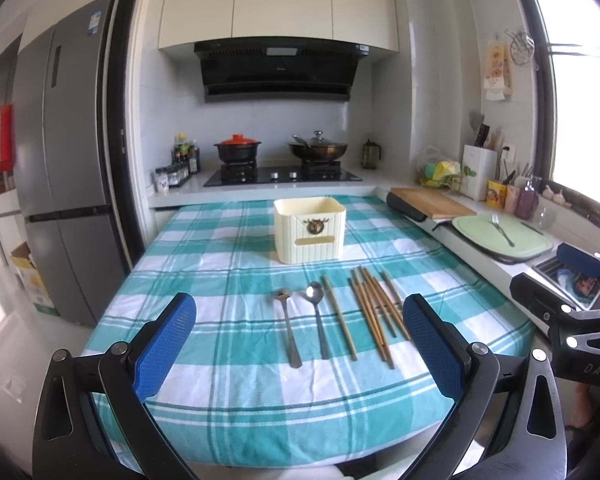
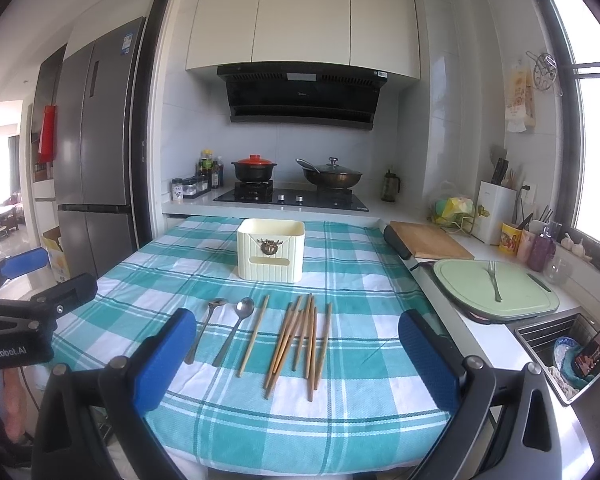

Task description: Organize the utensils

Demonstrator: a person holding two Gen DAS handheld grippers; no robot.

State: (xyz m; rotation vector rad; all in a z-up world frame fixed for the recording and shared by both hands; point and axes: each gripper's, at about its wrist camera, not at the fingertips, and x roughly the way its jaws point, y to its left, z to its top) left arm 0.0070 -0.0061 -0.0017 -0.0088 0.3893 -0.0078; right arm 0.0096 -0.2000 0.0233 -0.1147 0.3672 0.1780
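Note:
Two metal spoons (image 1: 288,326) (image 1: 318,320) lie side by side on the green checked tablecloth (image 1: 220,272), handles toward me. Right of them lies a single wooden chopstick (image 1: 339,316), then a loose bundle of several chopsticks (image 1: 376,314). A cream ribbed holder box (image 1: 310,229) stands upright farther back. My left gripper (image 1: 300,344) is open above the near table edge, its blue pads (image 1: 166,346) framing the utensils. In the right wrist view my right gripper (image 2: 298,354) is open too, with the spoons (image 2: 236,328), chopsticks (image 2: 300,340) and box (image 2: 271,250) ahead.
A counter runs along the right with a wooden board (image 2: 430,240), a green tray holding a fork (image 2: 494,284), and a sink basket (image 2: 568,352). Behind the table is a stove with pots (image 2: 292,196). A fridge (image 1: 72,168) stands at left.

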